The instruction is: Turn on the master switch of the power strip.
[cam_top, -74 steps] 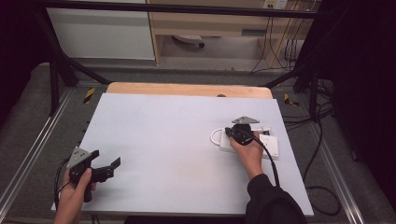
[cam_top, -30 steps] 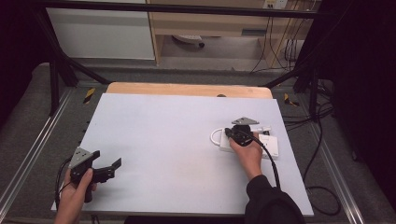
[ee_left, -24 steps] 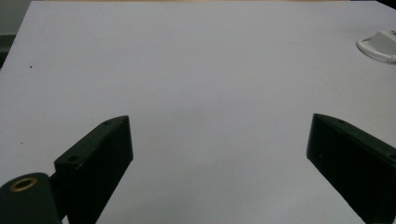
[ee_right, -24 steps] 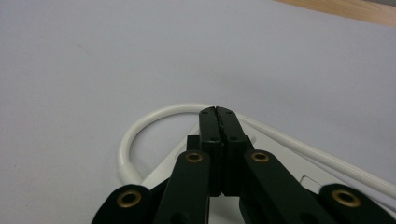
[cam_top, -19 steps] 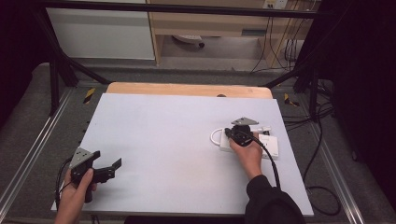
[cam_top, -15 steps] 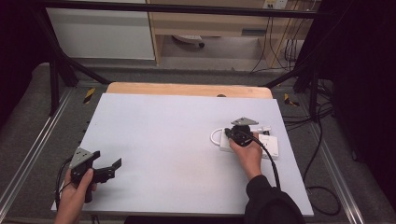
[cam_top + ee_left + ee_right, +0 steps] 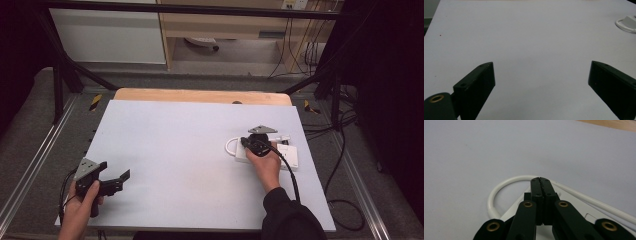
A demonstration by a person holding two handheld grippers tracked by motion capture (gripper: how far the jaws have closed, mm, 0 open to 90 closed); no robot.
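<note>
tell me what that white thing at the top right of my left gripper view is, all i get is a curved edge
observer: It's a flat white box with a white cable looped off its end, lying on the right side of the table.
operator: where's the right claw then
observer: The right claw is over that box, with its tips at the cable loop.
operator: open or shut
observer: Shut. The jaws are pressed flat together and nothing shows between them.
</note>
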